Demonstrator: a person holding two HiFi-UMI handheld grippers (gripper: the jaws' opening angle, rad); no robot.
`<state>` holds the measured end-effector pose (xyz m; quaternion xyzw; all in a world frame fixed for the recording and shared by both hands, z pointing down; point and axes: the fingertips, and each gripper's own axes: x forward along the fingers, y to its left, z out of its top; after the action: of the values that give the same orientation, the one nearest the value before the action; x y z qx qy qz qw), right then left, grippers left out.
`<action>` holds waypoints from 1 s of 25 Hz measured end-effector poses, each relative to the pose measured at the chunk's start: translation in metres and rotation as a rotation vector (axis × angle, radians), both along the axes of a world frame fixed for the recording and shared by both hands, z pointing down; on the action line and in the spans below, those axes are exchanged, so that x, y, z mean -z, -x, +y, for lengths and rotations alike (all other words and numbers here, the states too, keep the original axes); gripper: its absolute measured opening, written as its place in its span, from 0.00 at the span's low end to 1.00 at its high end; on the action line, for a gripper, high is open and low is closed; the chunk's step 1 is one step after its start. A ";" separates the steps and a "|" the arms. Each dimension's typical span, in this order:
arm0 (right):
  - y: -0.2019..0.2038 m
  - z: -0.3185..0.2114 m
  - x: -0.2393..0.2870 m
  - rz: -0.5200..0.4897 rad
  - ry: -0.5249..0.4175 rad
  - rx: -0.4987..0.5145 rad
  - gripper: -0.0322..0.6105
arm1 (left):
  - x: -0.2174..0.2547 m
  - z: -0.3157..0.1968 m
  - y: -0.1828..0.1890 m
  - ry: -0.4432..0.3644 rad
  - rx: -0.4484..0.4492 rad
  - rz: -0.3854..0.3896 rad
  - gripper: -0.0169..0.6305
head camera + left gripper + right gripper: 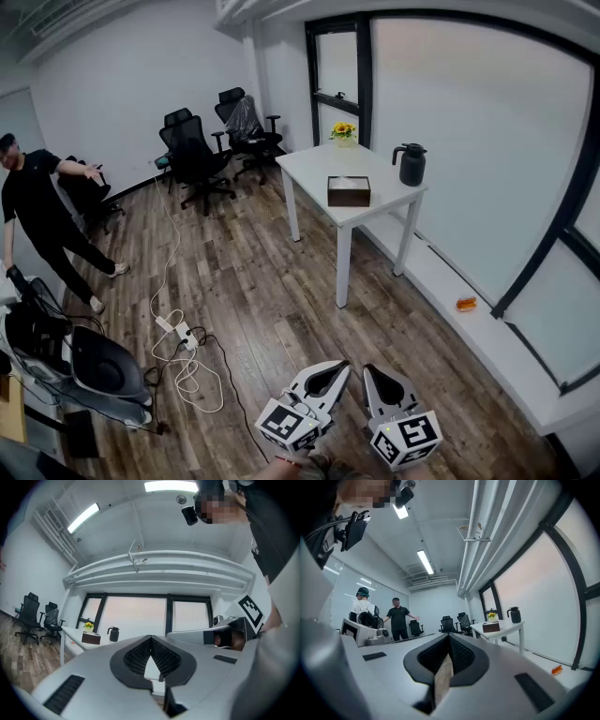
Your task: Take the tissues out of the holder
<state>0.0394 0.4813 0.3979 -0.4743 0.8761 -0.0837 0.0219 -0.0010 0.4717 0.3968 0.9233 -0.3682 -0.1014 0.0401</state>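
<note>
The tissue holder (pixel 349 190), a dark brown box with white tissue at its top slot, stands on a white table (pixel 314 169) far across the room. It also shows small in the left gripper view (pixel 91 638) and the right gripper view (pixel 491 627). My left gripper (pixel 343 367) and right gripper (pixel 368 371) are held side by side low at the near edge of the head view, well short of the table. Both point toward it. Each pair of jaws meets at the tips with nothing between them (pixel 150 638) (pixel 449 635).
A black kettle (pixel 410 164) and a small pot of yellow flowers (pixel 344 132) share the table. Black office chairs (pixel 202 150) stand behind it. Cables and a power strip (pixel 178 333) lie on the wood floor. A person in black (pixel 37 216) stands at left.
</note>
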 end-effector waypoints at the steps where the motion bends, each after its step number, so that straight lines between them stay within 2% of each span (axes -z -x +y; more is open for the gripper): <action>1: 0.001 -0.001 0.000 0.002 -0.001 0.002 0.06 | 0.001 -0.002 0.001 0.003 0.005 0.002 0.04; 16: -0.011 -0.008 0.005 0.018 -0.038 0.034 0.06 | 0.007 -0.009 -0.012 -0.021 0.036 -0.002 0.04; 25: -0.033 -0.043 -0.016 -0.005 0.022 0.007 0.06 | -0.008 -0.045 -0.038 0.020 -0.006 0.000 0.04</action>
<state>0.0722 0.4388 0.4136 -0.4715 0.8766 -0.0945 0.0185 0.0370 0.4263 0.4052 0.9239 -0.3666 -0.0975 0.0494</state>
